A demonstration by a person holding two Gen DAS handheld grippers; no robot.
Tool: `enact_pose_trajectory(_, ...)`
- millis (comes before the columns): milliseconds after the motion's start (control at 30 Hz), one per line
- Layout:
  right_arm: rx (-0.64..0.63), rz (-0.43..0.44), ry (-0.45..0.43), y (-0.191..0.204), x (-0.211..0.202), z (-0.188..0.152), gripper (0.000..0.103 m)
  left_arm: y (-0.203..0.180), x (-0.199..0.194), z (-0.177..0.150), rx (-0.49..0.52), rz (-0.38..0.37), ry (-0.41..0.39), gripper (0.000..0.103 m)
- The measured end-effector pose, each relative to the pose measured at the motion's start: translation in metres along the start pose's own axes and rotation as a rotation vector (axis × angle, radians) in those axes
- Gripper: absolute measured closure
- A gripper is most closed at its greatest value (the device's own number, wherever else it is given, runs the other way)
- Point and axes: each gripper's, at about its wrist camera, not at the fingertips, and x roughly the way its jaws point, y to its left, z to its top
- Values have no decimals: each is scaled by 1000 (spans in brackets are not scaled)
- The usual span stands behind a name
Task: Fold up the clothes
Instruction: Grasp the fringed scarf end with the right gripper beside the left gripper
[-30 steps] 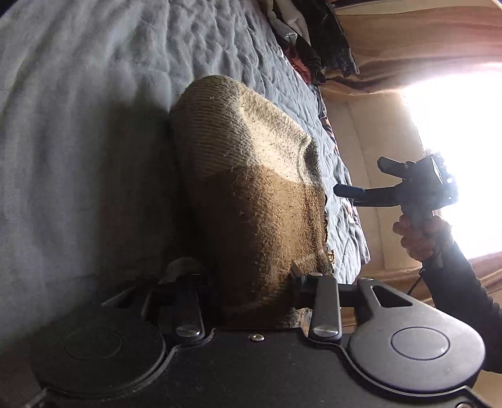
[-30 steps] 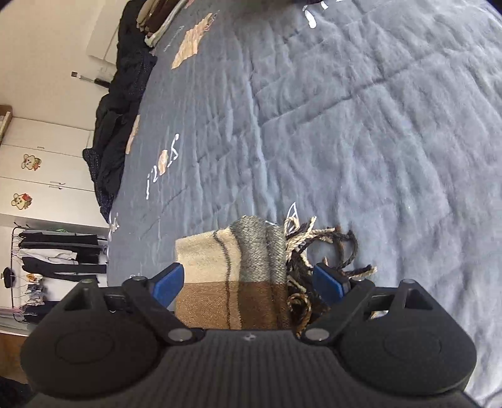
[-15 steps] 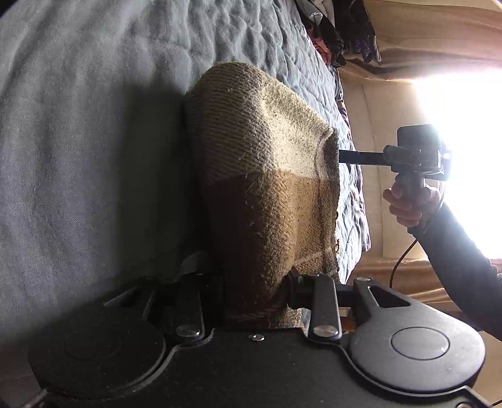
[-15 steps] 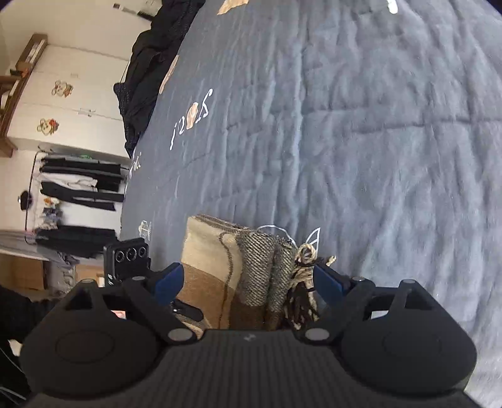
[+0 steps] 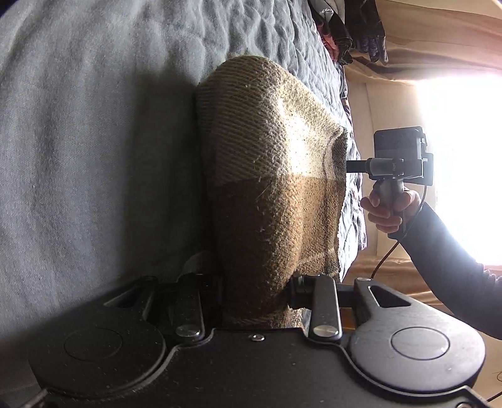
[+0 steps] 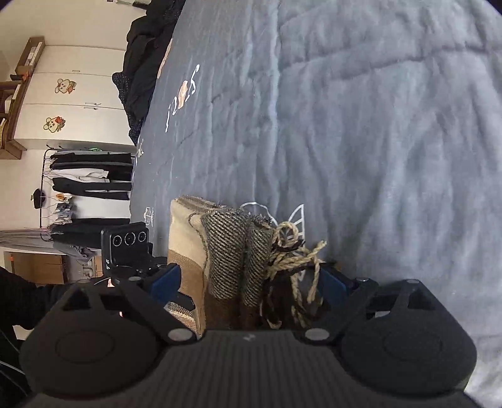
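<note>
A folded woven scarf (image 5: 269, 175), beige at one end and brown at the other, lies on the grey-blue quilt (image 5: 94, 141). My left gripper (image 5: 251, 282) is shut on its brown end. In the right wrist view the scarf's other end (image 6: 232, 257) shows grey tweed folds and a knotted fringe (image 6: 291, 260). My right gripper (image 6: 248, 282) straddles that end, and its jaws are opening with the scarf between the blue pads (image 6: 166, 282). In the left wrist view a hand (image 5: 389, 207) holds the right gripper's handle beyond the scarf, with that gripper's fingers hidden behind the cloth.
Dark clothes (image 6: 141, 59) are heaped at the quilt's far edge. A clothes rack (image 6: 88, 175) and white cupboards (image 6: 72, 103) stand beyond the bed. A bright window (image 5: 464, 157) and tan curtains lie past the bed's other side. More clothes (image 5: 345, 28) are piled there.
The right gripper has come down and in against the scarf's fringed end, and its blue pads stand slightly wider. My left gripper keeps its hold, and the scarf has shifted slightly.
</note>
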Motion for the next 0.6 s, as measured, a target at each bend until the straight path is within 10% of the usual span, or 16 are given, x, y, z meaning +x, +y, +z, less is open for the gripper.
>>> enact_pose_trajectory(333,40,49,-44,10,30,7,1,-3,7,3,-8,-4,-4,69)
enact_pose_trajectory(433,60,78,-10,15,36,7,29,-8,6,3,21,11,-5,69)
enact_pose_trajectory(500,54,67,7,22,40,4,75,-11,5,2,34,19,-10,71)
enact_pose_trajectory(600,38,51,-1,33,40,-1,75,-16,1,-1,45,22,-20,74)
